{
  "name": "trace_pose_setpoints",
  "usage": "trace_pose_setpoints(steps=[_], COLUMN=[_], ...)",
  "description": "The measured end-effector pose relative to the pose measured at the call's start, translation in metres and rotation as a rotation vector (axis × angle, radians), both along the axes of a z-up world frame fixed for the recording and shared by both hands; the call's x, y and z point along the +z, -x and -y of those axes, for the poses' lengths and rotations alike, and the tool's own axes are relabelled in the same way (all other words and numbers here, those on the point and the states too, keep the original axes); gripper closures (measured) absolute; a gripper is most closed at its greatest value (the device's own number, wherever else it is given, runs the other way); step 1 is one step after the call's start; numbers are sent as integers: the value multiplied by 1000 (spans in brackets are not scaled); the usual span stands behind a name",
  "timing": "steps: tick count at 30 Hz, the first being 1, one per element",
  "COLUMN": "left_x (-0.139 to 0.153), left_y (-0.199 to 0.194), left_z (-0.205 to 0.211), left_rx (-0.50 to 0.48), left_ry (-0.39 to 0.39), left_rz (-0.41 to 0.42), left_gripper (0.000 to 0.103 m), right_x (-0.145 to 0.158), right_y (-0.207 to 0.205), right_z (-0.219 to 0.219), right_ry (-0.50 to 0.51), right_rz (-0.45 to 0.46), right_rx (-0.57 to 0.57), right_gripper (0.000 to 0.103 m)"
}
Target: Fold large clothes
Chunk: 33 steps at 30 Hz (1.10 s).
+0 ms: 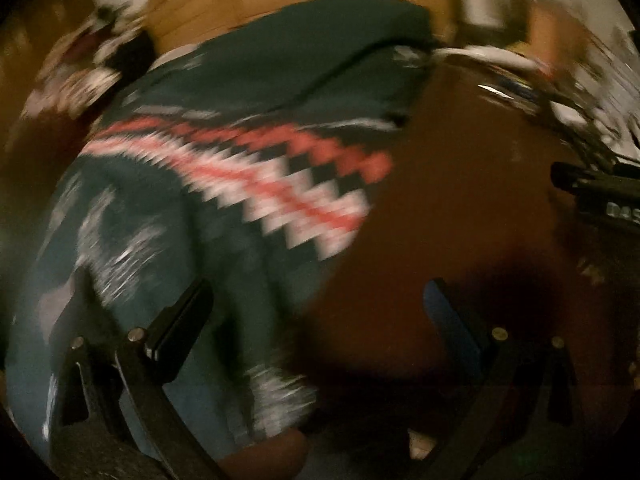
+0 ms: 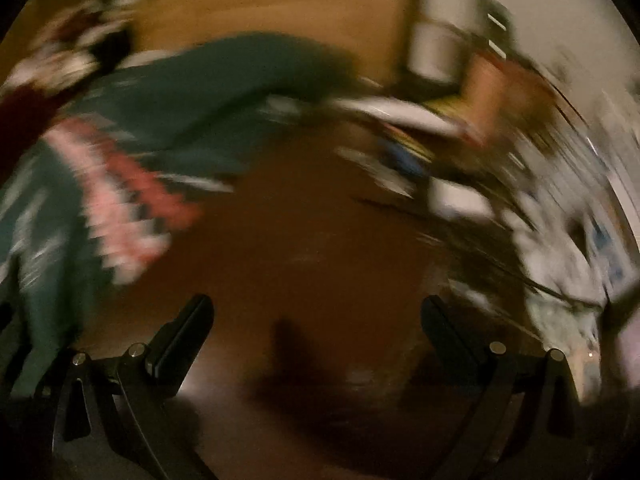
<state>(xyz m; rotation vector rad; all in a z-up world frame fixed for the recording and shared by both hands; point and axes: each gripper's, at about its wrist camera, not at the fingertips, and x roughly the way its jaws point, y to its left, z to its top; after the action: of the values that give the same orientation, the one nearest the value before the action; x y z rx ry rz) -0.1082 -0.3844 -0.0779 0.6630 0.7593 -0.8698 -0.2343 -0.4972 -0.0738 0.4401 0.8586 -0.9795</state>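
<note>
Green patterned sweater (image 1: pixel 208 184) lies spread on the brown table (image 1: pixel 460 208), left of both grippers; left gripper (image 1: pixel 316 312) and right gripper (image 2: pixel 316 320) gape empty, presumably between grasps.

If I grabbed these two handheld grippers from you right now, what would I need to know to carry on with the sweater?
Left gripper: open, holding nothing, above the near edge of the sweater.
Right gripper: open, holding nothing, over bare dark brown table, to the right of the sweater.
The green sweater with the red and white pattern band lies on the table, on the left in both views. A green part lies doubled over its far side, so a fold may have begun; blur hides the details.
A cluttered pile sits at the table's right.
Left to do: grasp the sweater, finish folding, and flatten it.
</note>
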Motion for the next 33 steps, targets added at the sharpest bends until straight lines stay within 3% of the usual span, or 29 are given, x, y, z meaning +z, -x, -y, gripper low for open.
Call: trace_pose_setpoints(steps=[5, 9, 11, 18, 23, 26, 29, 33], left_x=[-9, -21, -23, -31, -35, -36, -37, -38], left_y=[33, 43, 46, 40, 48, 48, 40, 43], left_z=[51, 82, 92, 114, 132, 133, 133, 133], left_rx=[-93, -123, -138, -165, -181, -181, -183, -183], left_ry=[3, 9, 19, 45, 57, 60, 72, 69], left_rz=[-8, -19, -25, -94, -79, -95, -170, -162], left_gripper=[0, 0, 0, 0, 0, 0, 0, 0], right_x=[-25, -36, -40, -41, -39, -38, -37, -35], right_y=[54, 69, 71, 70, 82, 86, 85, 86], right_z=[53, 62, 64, 59, 58, 61, 61, 63], right_ry=[-34, -41, -56, -55, -39, -37, -37, -39], right_rz=[-23, -34, 2, 13, 45, 51, 51, 52], right_rx=[-175, -245, -268, -311, -365, -413, -422, -431], right_gripper=[0, 0, 0, 0, 0, 0, 0, 0])
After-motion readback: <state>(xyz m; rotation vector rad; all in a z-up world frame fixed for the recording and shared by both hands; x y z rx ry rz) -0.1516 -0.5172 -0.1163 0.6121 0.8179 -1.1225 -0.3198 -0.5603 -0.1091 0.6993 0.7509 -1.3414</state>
